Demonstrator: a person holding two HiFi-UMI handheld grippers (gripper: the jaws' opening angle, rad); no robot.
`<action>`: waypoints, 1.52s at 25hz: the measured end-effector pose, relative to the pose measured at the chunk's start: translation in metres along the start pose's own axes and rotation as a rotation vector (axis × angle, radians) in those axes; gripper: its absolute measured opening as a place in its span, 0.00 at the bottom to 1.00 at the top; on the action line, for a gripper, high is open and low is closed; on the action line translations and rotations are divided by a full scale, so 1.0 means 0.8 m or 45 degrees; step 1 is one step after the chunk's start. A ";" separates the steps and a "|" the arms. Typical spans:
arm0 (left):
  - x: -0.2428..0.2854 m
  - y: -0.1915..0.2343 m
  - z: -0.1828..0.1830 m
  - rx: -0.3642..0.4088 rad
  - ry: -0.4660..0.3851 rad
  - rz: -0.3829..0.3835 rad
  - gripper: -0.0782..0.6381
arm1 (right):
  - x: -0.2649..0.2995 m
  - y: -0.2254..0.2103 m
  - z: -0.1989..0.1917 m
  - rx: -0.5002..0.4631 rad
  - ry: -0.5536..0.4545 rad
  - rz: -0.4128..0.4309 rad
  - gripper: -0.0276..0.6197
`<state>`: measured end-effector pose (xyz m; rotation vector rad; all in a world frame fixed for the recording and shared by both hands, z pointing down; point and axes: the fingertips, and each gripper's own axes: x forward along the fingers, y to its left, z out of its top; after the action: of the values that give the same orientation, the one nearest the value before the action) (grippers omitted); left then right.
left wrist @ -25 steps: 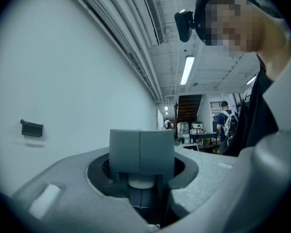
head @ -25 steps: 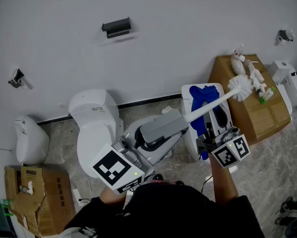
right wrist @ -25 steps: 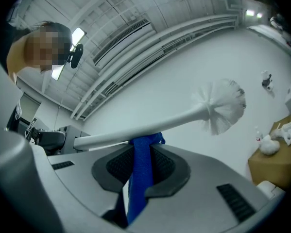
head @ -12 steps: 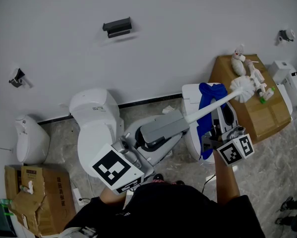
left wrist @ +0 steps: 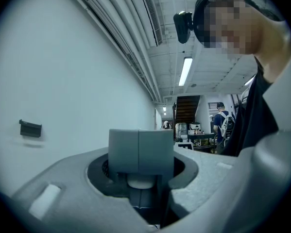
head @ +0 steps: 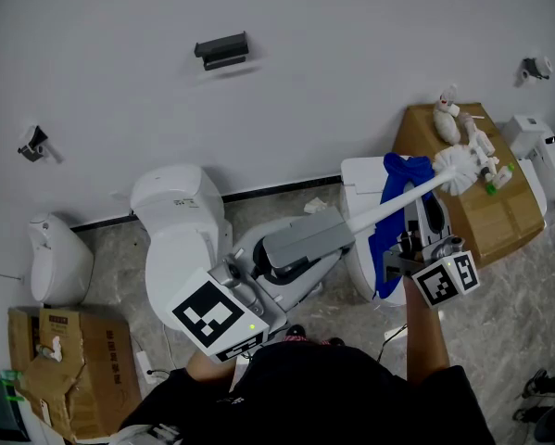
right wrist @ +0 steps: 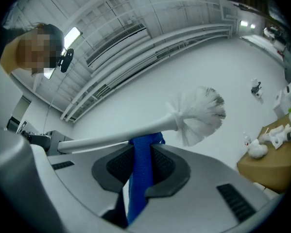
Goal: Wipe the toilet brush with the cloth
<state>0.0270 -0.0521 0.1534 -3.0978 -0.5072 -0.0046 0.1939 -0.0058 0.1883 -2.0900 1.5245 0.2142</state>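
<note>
Left gripper: your left gripper (left wrist: 141,152) has its fingers clamped on the handle end of the white plastic toilet brush (head: 388,204).
Brush head: its white bristles (head: 460,167) sit over the left edge of the brown cardboard box (head: 462,225).
Right gripper: your right gripper (right wrist: 144,166) has its fingers pinched together on the blue cloth (head: 388,239).
Cloth: it is draped over the brush shaft just left of the box, touching it beside the bristles, with its tail hanging down.
</note>
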 end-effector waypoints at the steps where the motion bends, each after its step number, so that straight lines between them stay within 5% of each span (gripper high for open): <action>1: 0.000 0.000 0.000 0.000 -0.002 -0.001 0.33 | -0.001 -0.002 0.001 0.001 -0.003 -0.005 0.14; 24: -0.001 -0.001 0.001 0.067 -0.023 0.002 0.33 | 0.000 -0.020 -0.004 -0.007 0.013 -0.060 0.14; 38: -0.012 0.021 0.006 0.108 -0.040 0.144 0.33 | -0.012 0.036 -0.026 0.008 0.101 0.071 0.14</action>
<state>0.0236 -0.0710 0.1489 -3.0427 -0.3237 0.0645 0.1603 -0.0147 0.2008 -2.0747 1.6289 0.1485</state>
